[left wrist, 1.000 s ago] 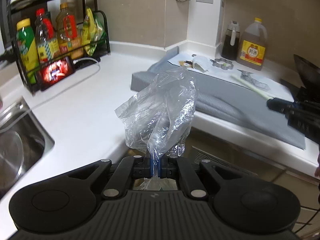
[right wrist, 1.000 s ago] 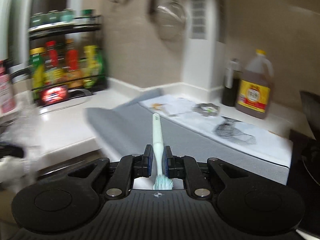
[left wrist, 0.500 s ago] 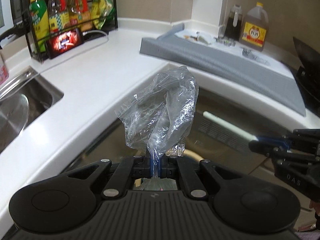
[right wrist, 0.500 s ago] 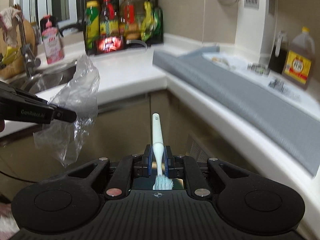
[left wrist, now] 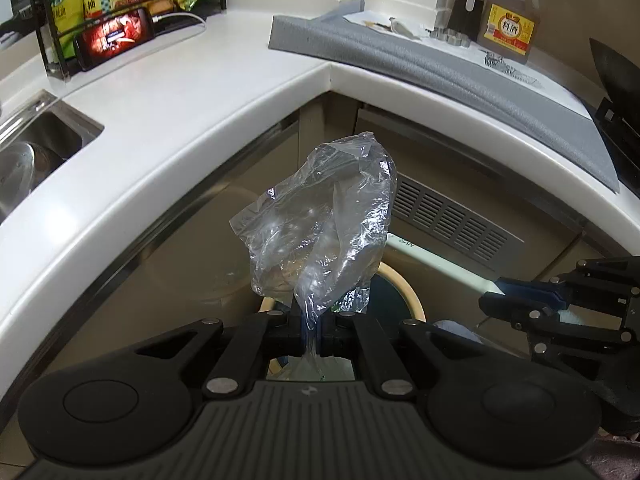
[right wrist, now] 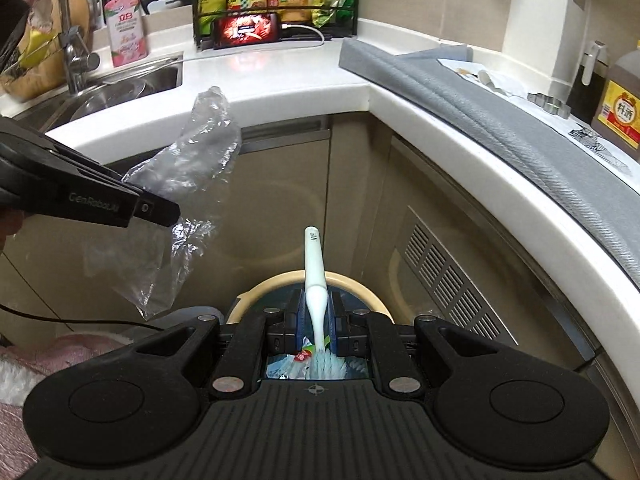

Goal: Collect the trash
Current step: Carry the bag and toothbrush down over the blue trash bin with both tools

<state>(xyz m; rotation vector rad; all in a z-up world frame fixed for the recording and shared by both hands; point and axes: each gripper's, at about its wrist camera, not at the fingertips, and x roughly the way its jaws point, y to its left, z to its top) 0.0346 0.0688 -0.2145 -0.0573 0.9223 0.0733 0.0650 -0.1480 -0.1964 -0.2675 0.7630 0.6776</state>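
My left gripper [left wrist: 314, 326] is shut on a crumpled clear plastic bag [left wrist: 320, 228], which stands up in front of it; the right wrist view shows that bag [right wrist: 192, 160] hanging from the left gripper [right wrist: 160, 210]. My right gripper [right wrist: 316, 316] is shut on a white toothbrush [right wrist: 314, 272], handle pointing away, bristles near the camera. Below both sits a round trash bin with a beige rim [right wrist: 360, 284], dark inside; in the left wrist view the bin rim [left wrist: 408, 292] shows behind the bag. The right gripper [left wrist: 504, 296] appears at the right edge there.
A curved white countertop [left wrist: 200, 92] wraps around above the bin, with a grey mat [left wrist: 460, 68], a sink [right wrist: 120, 88], a bottle rack [right wrist: 272, 0] and a phone [left wrist: 116, 36]. Beige cabinet doors and a vent grille [left wrist: 448, 216] stand behind the bin. Something pink and fluffy [right wrist: 60, 352] lies at lower left.
Both grippers have dropped from counter height to below the counter edge, in front of the cabinets. The trash bin has come into view under them. Both grips are unchanged.
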